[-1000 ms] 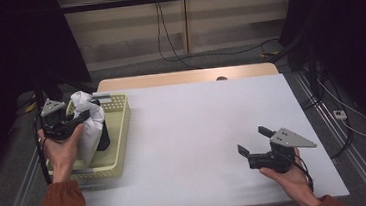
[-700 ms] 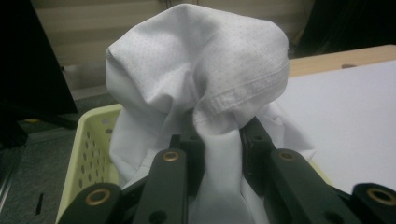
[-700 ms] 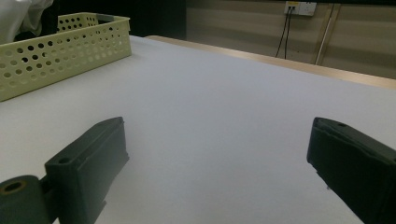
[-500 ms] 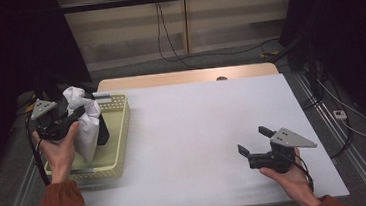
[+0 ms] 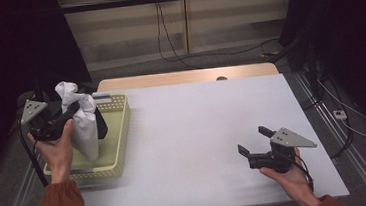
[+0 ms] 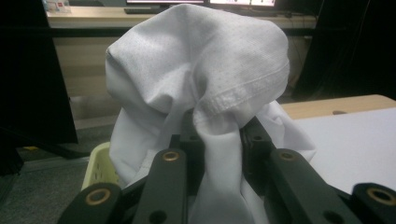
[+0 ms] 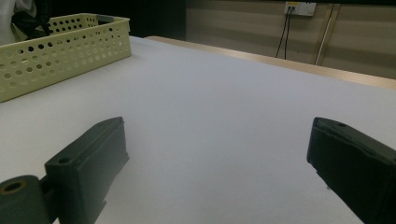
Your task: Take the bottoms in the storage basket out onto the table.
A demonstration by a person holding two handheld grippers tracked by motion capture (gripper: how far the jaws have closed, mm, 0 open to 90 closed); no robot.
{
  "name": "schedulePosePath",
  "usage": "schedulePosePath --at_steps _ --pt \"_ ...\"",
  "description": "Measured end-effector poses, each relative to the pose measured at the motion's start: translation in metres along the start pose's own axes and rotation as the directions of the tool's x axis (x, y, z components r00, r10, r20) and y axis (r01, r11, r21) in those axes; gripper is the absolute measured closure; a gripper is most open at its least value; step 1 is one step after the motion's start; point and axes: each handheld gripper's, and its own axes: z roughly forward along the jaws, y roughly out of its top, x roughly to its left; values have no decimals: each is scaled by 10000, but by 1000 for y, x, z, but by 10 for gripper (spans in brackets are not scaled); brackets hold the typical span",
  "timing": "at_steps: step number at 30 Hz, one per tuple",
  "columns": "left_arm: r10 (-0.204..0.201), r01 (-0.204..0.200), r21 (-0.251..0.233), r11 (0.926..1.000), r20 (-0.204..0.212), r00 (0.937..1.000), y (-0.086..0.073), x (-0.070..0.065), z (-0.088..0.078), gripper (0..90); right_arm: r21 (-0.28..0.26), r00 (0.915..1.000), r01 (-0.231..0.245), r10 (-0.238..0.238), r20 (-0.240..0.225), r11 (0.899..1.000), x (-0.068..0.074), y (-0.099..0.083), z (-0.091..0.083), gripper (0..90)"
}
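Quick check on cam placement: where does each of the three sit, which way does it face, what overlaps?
High view: above the person's side, looking forward and down on the table; both forearms show.
Left gripper view: on the left gripper, facing the white cloth clamped in its jaws.
Right gripper view: on the right gripper, low across the table, jaws apart.
Shared: the yellow basket shows in all three views.

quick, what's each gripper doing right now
Left gripper: closed on the white cloth, held above the yellow basket.
Right gripper: open, holding nothing.

No readable text, labels or brands anywhere, as far as visible
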Motion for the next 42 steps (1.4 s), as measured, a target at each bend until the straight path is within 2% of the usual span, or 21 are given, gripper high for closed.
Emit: schedulePosePath --at_steps 8,14,21,27,29,31,35,42 --pt "127 -125 -525 9985 39 9999 4 -3 -6 756 -36 10000 -8 9 46 10000 -1 0 -1 50" --pt "256 -258 -994 9947 -39 9997 8 -7 -11 754 -11 10000 3 -3 34 10000 -1 0 -1 50" --pt "144 -153 -1304 9913 -80 9999 14 -11 -16 754 -7 10000 9 -9 28 10000 -1 0 -1 50" --pt "290 -309 -1507 9881 -148 9995 20 -16 -20 753 -8 10000 0 0 32 10000 -1 0 0 49" --pt "289 -300 -1677 9854 -91 9995 22 -19 -22 753 -14 10000 -20 20 29 10000 -1 0 0 49" --pt "506 -508 -1792 9825 -56 9987 25 -23 -24 753 -5 10000 -4 4 29 10000 -1 0 0 49" --pt "554 -547 -1999 9783 -22 9985 29 -27 -27 753 -18 10000 -24 24 34 10000 -1 0 -1 49" --pt "438 -403 -2127 9763 120 9990 33 -29 -31 752 -9 10000 8 -8 21 10000 -1 0 -1 49"
